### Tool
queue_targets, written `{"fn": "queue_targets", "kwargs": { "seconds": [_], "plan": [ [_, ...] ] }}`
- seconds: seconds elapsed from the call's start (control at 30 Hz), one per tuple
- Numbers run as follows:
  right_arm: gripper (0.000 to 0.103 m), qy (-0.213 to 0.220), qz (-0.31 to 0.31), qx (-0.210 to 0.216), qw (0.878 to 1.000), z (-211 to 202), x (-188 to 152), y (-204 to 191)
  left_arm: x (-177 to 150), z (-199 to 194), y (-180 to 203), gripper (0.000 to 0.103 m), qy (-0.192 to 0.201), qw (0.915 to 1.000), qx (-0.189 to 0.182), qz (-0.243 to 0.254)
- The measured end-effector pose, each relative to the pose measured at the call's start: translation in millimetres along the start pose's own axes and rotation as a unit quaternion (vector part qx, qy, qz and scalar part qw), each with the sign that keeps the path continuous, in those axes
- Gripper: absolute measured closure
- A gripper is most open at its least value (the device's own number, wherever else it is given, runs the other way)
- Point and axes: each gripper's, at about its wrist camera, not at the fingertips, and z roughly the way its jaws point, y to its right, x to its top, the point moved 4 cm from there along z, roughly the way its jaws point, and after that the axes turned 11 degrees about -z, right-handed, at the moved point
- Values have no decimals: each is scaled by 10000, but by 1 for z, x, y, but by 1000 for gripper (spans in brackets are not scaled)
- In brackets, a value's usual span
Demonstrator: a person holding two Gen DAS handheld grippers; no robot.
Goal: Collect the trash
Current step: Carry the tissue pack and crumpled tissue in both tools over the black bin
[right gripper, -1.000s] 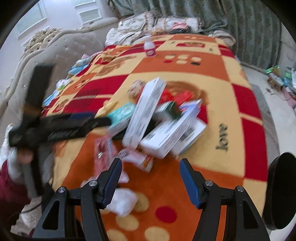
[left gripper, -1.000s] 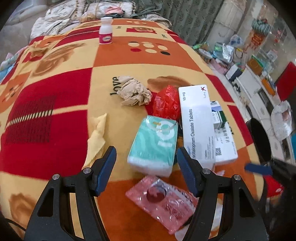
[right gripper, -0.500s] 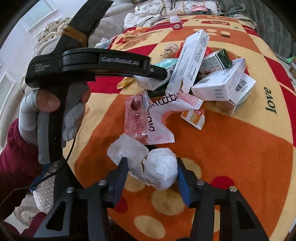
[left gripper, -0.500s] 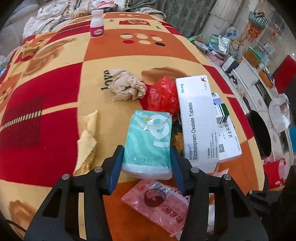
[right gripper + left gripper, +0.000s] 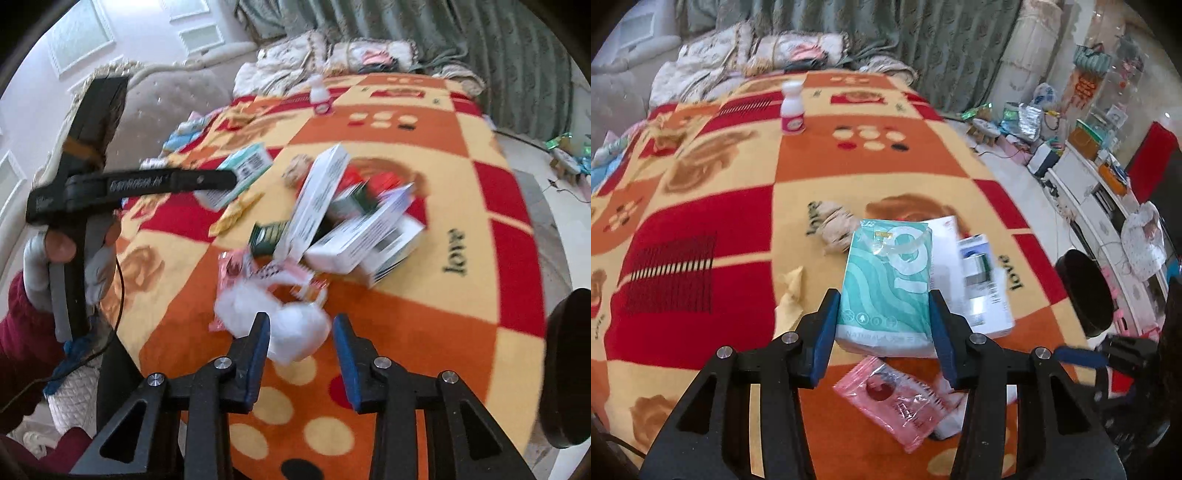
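The left gripper is closed on the green tissue pack, both pads pressing its long sides near the end closest to the camera; the pack seems lifted off the blanket, though I cannot be fully sure. Its long axis runs straight ahead from the gripper, and its far end points away, toward the crumpled brown paper. The right gripper has just been closing, with the white tissue ball between its blue pads; the left pad touches the ball, while the right pad seems to stand a little apart, so I judge it not yet gripped. To do this step well, I think the left grip should stay firm and level, because the pack is held at one end and can tip forward; the right should close fully before lifting. The black bin waits to the right of the left gripper.
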Motion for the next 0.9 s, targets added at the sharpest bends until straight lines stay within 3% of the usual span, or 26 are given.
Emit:
{"fn": "queue_targets", "kwargs": {
  "seconds": [0.17, 0.3, 0.43, 0.63, 0.7, 0.73, 0.77, 0.83, 0.9],
  "plan": [
    [69, 285, 205, -188, 9992, -25, 8, 19, 3, -4, 25, 57, 104, 9997, -103, 178],
    [66, 145, 196, 55, 9997, -20, 4, 13, 3, -3, 30, 57, 103, 9997, -101, 180],
    [31, -66, 109, 279, 9995, 0, -8, -2, -1, -1, 32, 57, 29, 9998, -51, 184],
    [31, -423, -135, 350, 9984, 50, -20, -25, -5, -2, 30, 57, 1, 9999, -64, 149],
    [33, -391, -415, 79, 9983, 59, -19, -30, -6, -2, 30, 57, -3, 9999, -85, 135],
    [49, -398, -486, 3, 9980, 61, -19, -31, -6, -2, 31, 57, -8, 9999, -95, 140],
    [55, -384, -531, -104, 9978, 60, -19, -28, -7, -2, 32, 57, -7, 9998, -103, 145],
    [65, -340, -473, -42, 9983, 53, -20, -21, -7, -2, 36, 57, -7, 9998, -138, 156],
    [66, -287, -428, -180, 9985, 43, -22, -10, -7, -1, 40, 57, -5, 9997, -180, 165]
  ]
}}
